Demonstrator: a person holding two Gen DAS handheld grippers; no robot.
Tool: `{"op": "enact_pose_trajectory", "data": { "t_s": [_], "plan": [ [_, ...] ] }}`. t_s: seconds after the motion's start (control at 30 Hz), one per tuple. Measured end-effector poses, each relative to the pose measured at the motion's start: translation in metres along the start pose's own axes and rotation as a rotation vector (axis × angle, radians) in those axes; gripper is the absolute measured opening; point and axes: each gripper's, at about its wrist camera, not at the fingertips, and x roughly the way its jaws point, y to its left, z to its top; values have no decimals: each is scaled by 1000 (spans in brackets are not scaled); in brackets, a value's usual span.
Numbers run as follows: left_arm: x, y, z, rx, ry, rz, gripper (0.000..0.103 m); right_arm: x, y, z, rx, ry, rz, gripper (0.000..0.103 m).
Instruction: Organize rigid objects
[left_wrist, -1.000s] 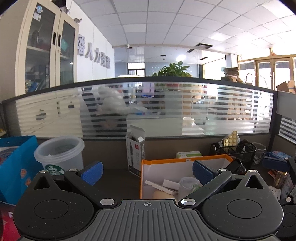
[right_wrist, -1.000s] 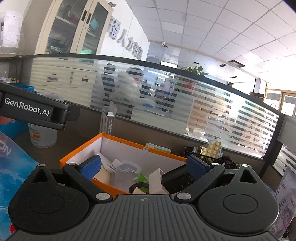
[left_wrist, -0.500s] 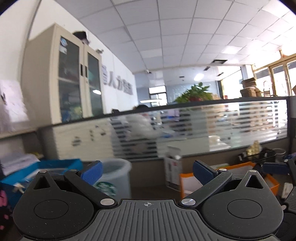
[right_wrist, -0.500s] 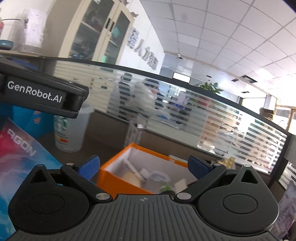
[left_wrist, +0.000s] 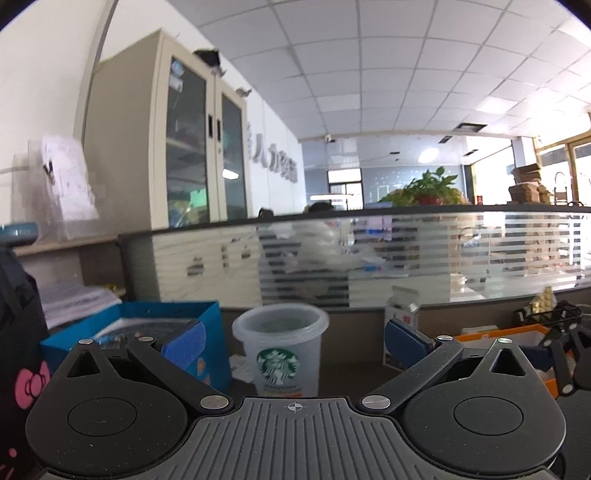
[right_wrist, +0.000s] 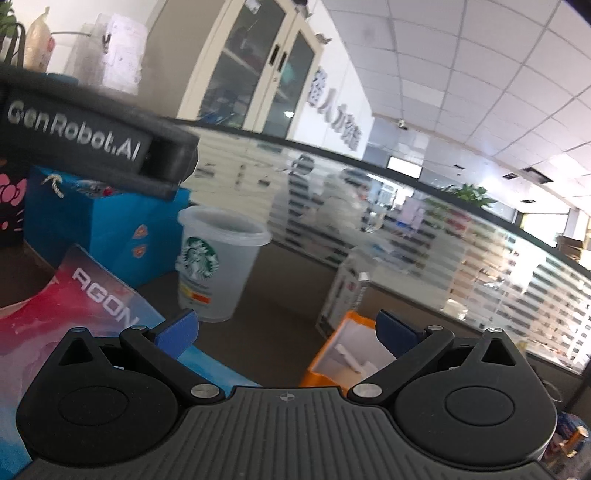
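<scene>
Office worktop (left_wrist: 343, 376), centre: translucent plastic Starbucks cup (left_wrist: 281, 347), upright, empty-looking, likely light, thin-walled, slippery; grip mid-wall; left hand-held gripper (left_wrist: 293, 341) and right hand-held gripper (right_wrist: 286, 328) both spread, empty.

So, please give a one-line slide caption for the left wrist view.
Open left tool faces a Starbucks cup, between a blue box and an orange box.

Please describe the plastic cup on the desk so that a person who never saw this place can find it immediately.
Start at the striped glass partition along the back of the desk. In front of it, between the blue box and the orange box, stands the cup, upright and open. It is the only translucent, round thing there, and it has a green Starbucks logo on its side.
</scene>
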Motion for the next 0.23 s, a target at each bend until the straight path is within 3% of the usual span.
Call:
{"op": "enact_pose_trajectory", "data": {
  "t_s": [0.23],
  "plan": [
    [53, 17, -31, -14, 82, 76, 103, 59, 18, -11, 30, 37, 88, 103]
  ]
}}
